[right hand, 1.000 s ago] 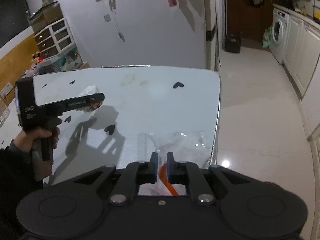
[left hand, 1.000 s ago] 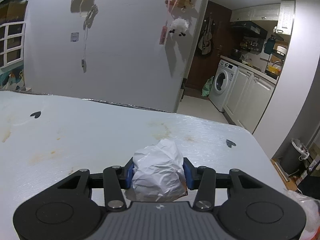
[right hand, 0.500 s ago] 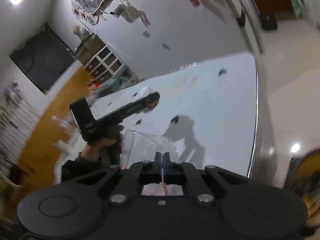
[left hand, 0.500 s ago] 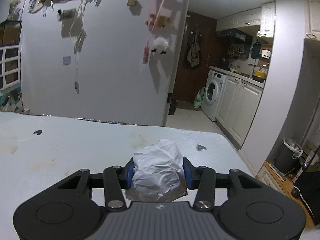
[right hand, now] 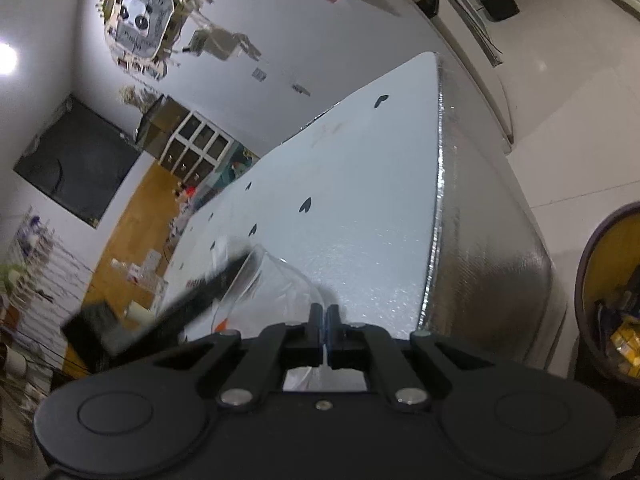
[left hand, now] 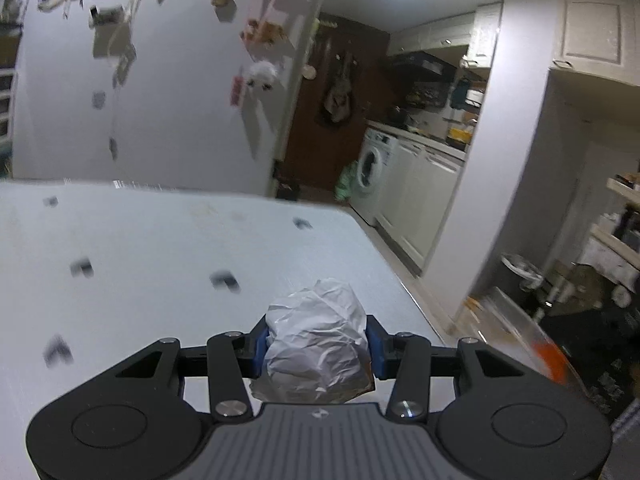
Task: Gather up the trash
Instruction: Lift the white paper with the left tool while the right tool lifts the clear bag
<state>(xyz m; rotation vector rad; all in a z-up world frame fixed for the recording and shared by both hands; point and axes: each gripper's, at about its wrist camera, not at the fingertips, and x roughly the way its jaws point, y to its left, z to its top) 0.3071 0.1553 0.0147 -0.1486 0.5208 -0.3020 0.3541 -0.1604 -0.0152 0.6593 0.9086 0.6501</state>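
Left wrist view: a crumpled white paper ball is clamped between the blue pads of the left gripper, held above the white table. In the right wrist view, the right gripper is closed on the edge of a clear plastic bag over the table's corner, beside a dark trash bin.

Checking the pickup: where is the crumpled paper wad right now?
In the left wrist view, the crumpled paper wad sits clamped in the left gripper, above the white table.
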